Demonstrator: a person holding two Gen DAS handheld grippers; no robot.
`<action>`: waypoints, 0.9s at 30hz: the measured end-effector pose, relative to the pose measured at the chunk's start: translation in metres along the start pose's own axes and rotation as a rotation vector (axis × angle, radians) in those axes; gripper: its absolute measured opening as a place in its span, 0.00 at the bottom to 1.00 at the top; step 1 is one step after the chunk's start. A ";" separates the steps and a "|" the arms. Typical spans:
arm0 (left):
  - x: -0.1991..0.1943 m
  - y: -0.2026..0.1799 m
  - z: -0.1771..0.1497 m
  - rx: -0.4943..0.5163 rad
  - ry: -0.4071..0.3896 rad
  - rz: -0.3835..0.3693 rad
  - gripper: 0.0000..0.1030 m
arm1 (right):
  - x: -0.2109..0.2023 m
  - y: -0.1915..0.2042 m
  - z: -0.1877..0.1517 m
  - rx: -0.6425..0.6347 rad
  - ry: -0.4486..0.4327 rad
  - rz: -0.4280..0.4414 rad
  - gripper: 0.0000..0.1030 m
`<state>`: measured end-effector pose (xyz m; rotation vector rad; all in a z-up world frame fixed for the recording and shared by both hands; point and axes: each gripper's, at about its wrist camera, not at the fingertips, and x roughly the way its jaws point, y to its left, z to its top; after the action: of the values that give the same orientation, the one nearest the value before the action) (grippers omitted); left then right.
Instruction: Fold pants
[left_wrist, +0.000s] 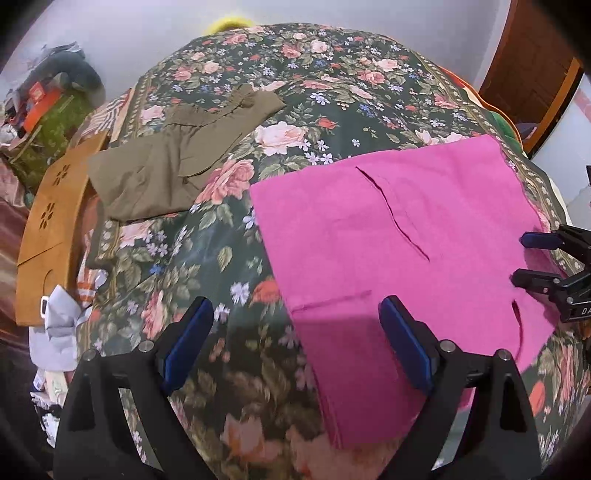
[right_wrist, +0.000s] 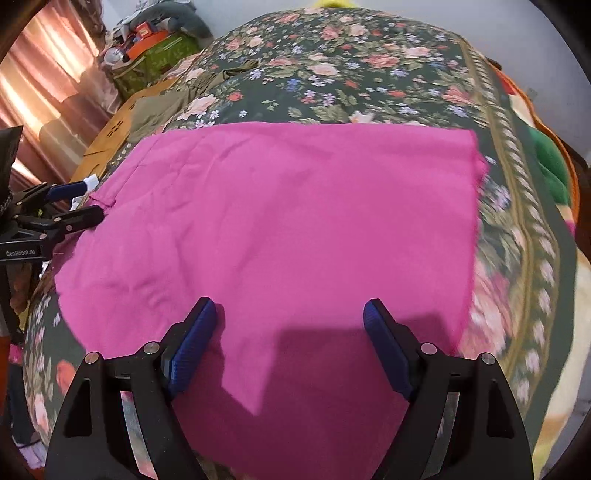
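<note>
Bright pink pants (left_wrist: 399, 229) lie folded flat on the floral bedspread (left_wrist: 229, 258), with a seam slit showing on top. My left gripper (left_wrist: 297, 314) hovers open over their near left edge, one finger above the bedspread and the other above the pink cloth. My right gripper (right_wrist: 290, 314) is open above the near part of the pants (right_wrist: 295, 206), with nothing pinched. Each gripper shows in the other's view: the right gripper (left_wrist: 532, 258) at the pants' right side, the left gripper (right_wrist: 88, 203) at their left corner.
An olive garment (left_wrist: 166, 166) lies crumpled at the far left of the bed. A wooden board (left_wrist: 48, 229) with flower cut-outs stands beside the bed's left edge, and white cloth (left_wrist: 59, 332) is bunched below it. Cluttered boxes (left_wrist: 48, 107) and a brown door (left_wrist: 532, 66) lie beyond.
</note>
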<state>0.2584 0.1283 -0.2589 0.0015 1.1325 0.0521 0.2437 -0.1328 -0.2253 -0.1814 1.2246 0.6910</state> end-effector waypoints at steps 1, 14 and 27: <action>-0.003 0.000 -0.004 -0.001 -0.005 0.002 0.90 | -0.003 -0.001 -0.004 0.008 -0.008 -0.008 0.77; -0.031 0.011 -0.041 -0.048 -0.035 0.048 0.91 | -0.028 -0.001 -0.044 0.028 -0.063 -0.076 0.79; -0.058 0.013 -0.043 -0.084 -0.069 0.085 0.91 | -0.053 0.021 -0.039 -0.060 -0.137 -0.169 0.79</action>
<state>0.1947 0.1376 -0.2240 -0.0233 1.0600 0.1740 0.1915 -0.1557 -0.1857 -0.2795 1.0452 0.5832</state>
